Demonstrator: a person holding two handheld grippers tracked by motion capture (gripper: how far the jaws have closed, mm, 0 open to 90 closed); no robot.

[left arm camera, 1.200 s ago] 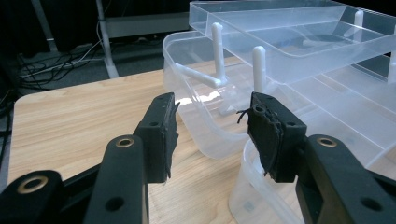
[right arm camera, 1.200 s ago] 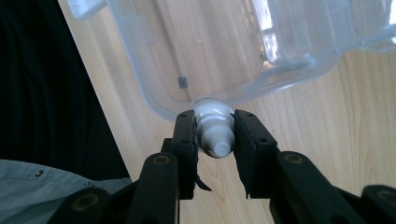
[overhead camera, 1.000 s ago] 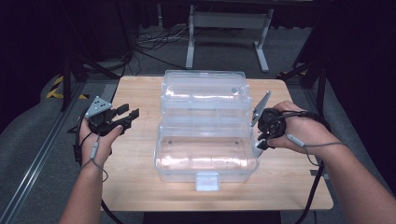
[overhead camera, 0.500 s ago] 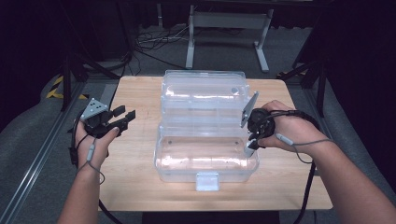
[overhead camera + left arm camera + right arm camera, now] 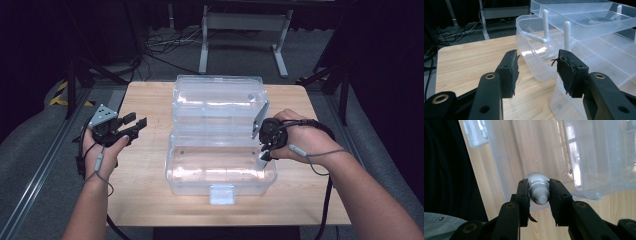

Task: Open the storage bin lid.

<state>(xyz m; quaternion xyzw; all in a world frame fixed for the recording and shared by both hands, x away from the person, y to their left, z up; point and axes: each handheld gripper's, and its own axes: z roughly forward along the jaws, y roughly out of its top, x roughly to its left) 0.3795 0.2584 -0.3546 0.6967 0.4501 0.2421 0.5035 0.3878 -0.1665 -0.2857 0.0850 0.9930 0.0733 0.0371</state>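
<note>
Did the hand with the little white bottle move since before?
Yes. The right gripper slid left, from beside the clear box to over its right edge. The small white bottle is clamped between its jaws.

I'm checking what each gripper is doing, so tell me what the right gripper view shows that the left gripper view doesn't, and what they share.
Right gripper view: the right gripper has its jaws shut on a small white bottle, held above the near edge of the clear plastic storage box, with a dark sleeve beside it.

Left gripper view: the left gripper has open jaws with nothing between them, aimed at the box's raised inner tray and its white support arms.

Both: the clear box and the wooden table.
</note>
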